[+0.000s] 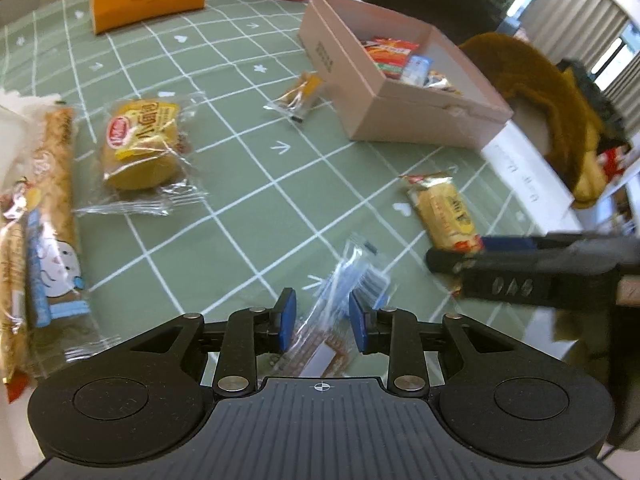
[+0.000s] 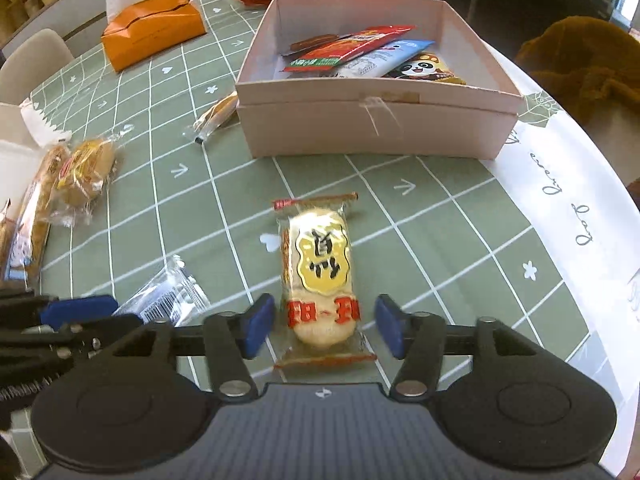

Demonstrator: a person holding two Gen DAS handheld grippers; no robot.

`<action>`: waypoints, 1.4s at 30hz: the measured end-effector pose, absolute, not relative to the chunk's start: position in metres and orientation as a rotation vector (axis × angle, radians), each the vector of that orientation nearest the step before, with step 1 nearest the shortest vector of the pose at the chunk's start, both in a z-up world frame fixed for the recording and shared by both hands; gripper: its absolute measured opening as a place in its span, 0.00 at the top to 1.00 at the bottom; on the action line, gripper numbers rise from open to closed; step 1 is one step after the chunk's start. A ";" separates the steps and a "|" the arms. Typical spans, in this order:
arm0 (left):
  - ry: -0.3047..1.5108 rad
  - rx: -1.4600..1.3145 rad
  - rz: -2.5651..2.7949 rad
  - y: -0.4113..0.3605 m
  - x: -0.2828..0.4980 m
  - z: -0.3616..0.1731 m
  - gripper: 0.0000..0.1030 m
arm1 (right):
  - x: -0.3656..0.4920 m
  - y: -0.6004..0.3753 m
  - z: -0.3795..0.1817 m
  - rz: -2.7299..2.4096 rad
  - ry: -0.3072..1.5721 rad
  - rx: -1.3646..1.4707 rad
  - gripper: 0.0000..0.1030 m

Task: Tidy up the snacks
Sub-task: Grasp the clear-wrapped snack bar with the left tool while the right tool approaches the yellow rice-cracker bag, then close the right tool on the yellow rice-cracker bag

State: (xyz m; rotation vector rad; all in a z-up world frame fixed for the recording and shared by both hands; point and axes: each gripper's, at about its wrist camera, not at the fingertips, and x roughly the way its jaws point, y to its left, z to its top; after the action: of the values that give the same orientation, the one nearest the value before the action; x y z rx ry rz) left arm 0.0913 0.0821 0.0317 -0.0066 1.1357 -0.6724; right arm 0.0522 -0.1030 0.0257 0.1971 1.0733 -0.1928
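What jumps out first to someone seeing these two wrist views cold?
Probably the rice cracker packet, lying on the green grid tablecloth between the pads of the right gripper, which do not touch it. Beyond it sits the open pink box with several snacks already inside. In the left view, the left gripper straddles a clear-wrapped snack, with more packets scattered to its left.

My left gripper [image 1: 322, 322] and my right gripper [image 2: 325, 326] look alike: matte black plastic with 2 blue pads each, carried on black linkage bars pinned by 2 silver round rivets. Behind them sits a ribbed dark grey plate with a small white crosshair mark, flanked by 2 round black discs.
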 end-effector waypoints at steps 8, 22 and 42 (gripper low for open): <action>1.072 0.049 -0.718 0.096 0.108 0.057 0.68 | 0.035 -0.102 0.019 -0.187 1.032 0.172 0.21; 1.084 0.473 -0.851 0.051 0.067 0.046 0.66 | 0.021 -0.110 0.011 -0.156 1.028 0.134 0.03; 1.096 0.436 -0.792 0.056 0.060 0.035 0.57 | 0.015 -0.108 0.009 -0.202 0.983 0.150 0.00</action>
State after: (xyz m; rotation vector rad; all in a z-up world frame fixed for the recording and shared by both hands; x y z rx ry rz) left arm 0.0604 0.0561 0.0353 0.4360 1.0962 -0.7916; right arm 0.0155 -0.1080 0.0088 0.1499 0.9834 -0.2022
